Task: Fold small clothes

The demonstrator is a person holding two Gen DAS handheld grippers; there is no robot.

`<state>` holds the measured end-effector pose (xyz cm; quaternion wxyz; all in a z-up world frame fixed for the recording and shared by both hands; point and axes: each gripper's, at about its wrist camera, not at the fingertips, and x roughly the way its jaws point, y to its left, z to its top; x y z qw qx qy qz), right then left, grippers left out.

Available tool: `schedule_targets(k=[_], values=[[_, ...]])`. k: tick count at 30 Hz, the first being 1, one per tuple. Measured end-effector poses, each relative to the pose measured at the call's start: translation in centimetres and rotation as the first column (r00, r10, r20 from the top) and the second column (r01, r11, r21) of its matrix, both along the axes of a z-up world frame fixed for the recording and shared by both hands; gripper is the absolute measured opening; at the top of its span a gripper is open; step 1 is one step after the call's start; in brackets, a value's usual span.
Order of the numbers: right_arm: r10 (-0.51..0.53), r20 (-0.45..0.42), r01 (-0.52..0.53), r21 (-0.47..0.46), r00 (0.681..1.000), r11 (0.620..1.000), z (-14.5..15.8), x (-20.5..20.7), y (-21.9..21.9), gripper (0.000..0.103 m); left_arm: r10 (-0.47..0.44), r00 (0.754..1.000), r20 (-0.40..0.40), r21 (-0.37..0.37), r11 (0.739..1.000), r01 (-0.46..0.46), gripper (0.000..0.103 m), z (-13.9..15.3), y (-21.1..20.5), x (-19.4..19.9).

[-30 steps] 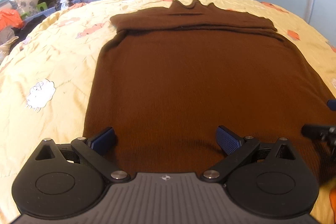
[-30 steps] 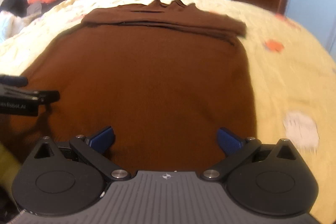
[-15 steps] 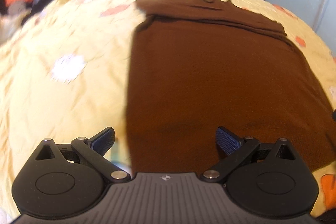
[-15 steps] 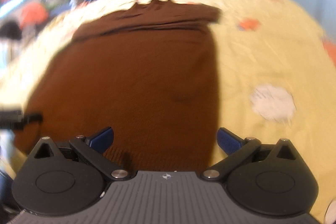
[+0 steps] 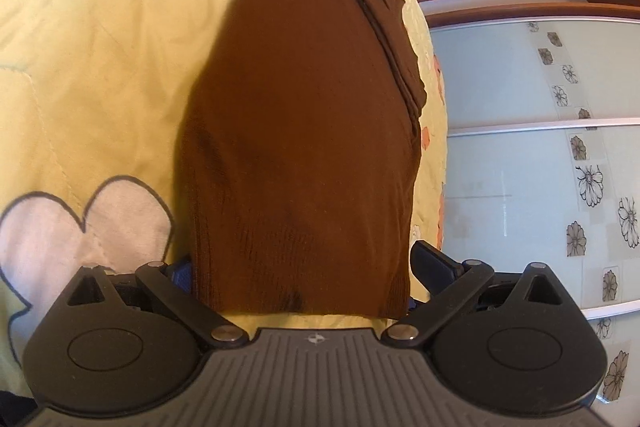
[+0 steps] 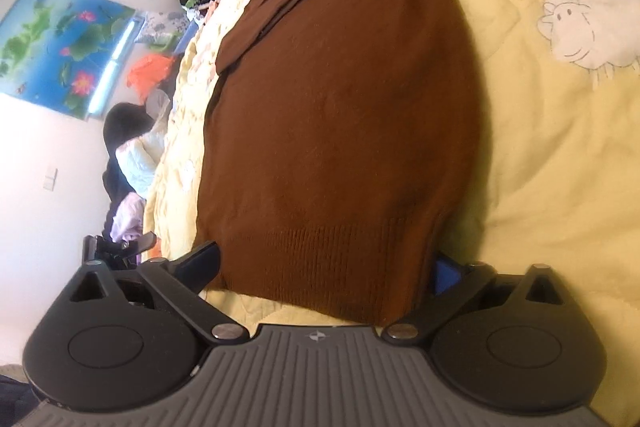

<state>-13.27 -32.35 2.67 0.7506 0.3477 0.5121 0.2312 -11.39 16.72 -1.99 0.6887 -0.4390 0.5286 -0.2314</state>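
While both cameras are rolled on their sides, the layout reads plainly enough. Left gripper (image 5: 301, 269): jaws spread wide, straddling the hem of the brown sweater (image 5: 304, 115). One finger lies tucked low at the sweater's edge next to the yellow quilt (image 5: 92, 39); the other finger (image 5: 432, 263) stands clear on the wardrobe side. The hem sits between them, with no pinch visible. From this claw the garment runs straight ahead and away, long axis in line with the fingers, folded sleeves and collar at the far end.

Right gripper (image 6: 326, 265): also spread wide, ribbed hem of the sweater (image 6: 344, 99) between its fingers, blue pad (image 6: 446, 277) showing at the quilt side near the sheep print (image 6: 580, 23). Again the garment stretches directly forward from the claw. The other gripper is visible just beyond its wall-side finger.

Judgement: each claw sits at its own hem corner, equally near; the coming move likely turns on closing on the hem and carrying it forward toward the collar.

Change from a second ago: both claws then hovered level above the sweater's lower body, and half a second ago each sat level over one side edge. Now they are rolled sideways and dropped down to the hem. The sweater itself lies as it did.
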Motion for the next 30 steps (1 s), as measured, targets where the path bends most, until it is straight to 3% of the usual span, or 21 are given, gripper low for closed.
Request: schedule_targets(k=[2, 3, 4, 5, 6, 8, 9, 11, 12, 14, 17, 19, 24, 30], values=[[-0.017, -0.013, 0.017, 0.0, 1.0, 1.0, -0.2, -0.2, -0.5, 0.07, 0.003, 1.0, 0.006, 0.028, 1.0, -0.003, 0.099, 0.4, 0.1, 0.1], [-0.028, -0.02, 0.028, 0.0, 0.999, 1.0, -0.3, -0.2, -0.8, 0.065, 0.001, 1.0, 0.01, 0.044, 0.999, -0.001, 0.097, 0.7, 0.1, 0.2], [-0.041, -0.029, 0.041, -0.006, 0.999, 0.999, -0.4, -0.3, -1.1, 0.052, 0.0, 1.0, 0.017, 0.071, 0.997, -0.001, 0.089, 0.9, 0.1, 0.3], [-0.05, -0.038, 0.049, -0.016, 0.998, 0.999, -0.5, -0.3, -1.3, 0.041, -0.007, 1.0, 0.021, 0.11, 0.994, 0.005, 0.074, 1.1, 0.1, 0.6], [-0.054, -0.043, 0.053, -0.025, 0.998, 0.998, -0.5, -0.4, -1.7, 0.036, -0.021, 1.0, 0.02, 0.15, 0.989, 0.018, 0.064, 1.4, -0.1, 0.7], [-0.059, -0.05, 0.056, -0.048, 0.997, 0.997, -0.9, -0.4, -1.9, 0.016, -0.07, 0.997, 0.013, 0.234, 0.97, 0.065, 0.033, 1.7, -0.8, 1.1], [-0.057, -0.05, 0.054, -0.06, 0.997, 0.997, -1.0, -0.3, -2.0, 0.013, -0.091, 0.996, 0.013, 0.274, 0.958, 0.084, 0.029, 1.9, -1.2, 1.2], [-0.048, -0.048, 0.046, -0.055, 0.998, 0.997, -1.2, -0.4, -2.1, 0.012, -0.137, 0.99, 0.018, 0.356, 0.927, 0.122, 0.007, 2.3, -2.1, 1.2], [-0.045, -0.042, 0.043, -0.054, 0.998, 0.998, -1.2, -0.4, -2.1, 0.012, -0.148, 0.989, 0.02, 0.383, 0.915, 0.129, 0.006, 2.6, -2.4, 1.2], [-0.047, -0.034, 0.045, -0.048, 0.998, 0.998, -1.0, -0.2, -2.1, 0.012, -0.149, 0.988, 0.046, 0.382, 0.916, 0.12, 0.006, 3.4, -2.6, 1.8], [-0.077, 0.033, 0.076, 0.038, 0.996, 0.996, 0.2, 0.8, -2.7, 0.012, -0.137, 0.973, 0.185, 0.327, 0.942, 0.07, 0.006, 6.8, -2.3, 3.7], [-0.102, 0.091, 0.092, 0.108, 0.991, 0.99, 1.6, 2.5, -3.3, 0.012, -0.127, 0.946, 0.299, 0.29, 0.956, 0.037, 0.006, 9.3, -2.1, 6.3], [-0.214, 0.228, 0.153, 0.259, 0.95, 0.954, 4.8, 10.3, -5.9, 0.012, -0.071, 0.883, 0.464, 0.249, 0.967, -0.053, 0.006, 13.1, -3.1, 16.3], [-0.323, 0.238, 0.259, 0.265, 0.916, 0.929, 4.8, 23.2, -9.3, 0.012, -0.043, 0.876, 0.481, 0.336, 0.932, -0.138, 0.006, 13.1, -6.5, 30.0]])
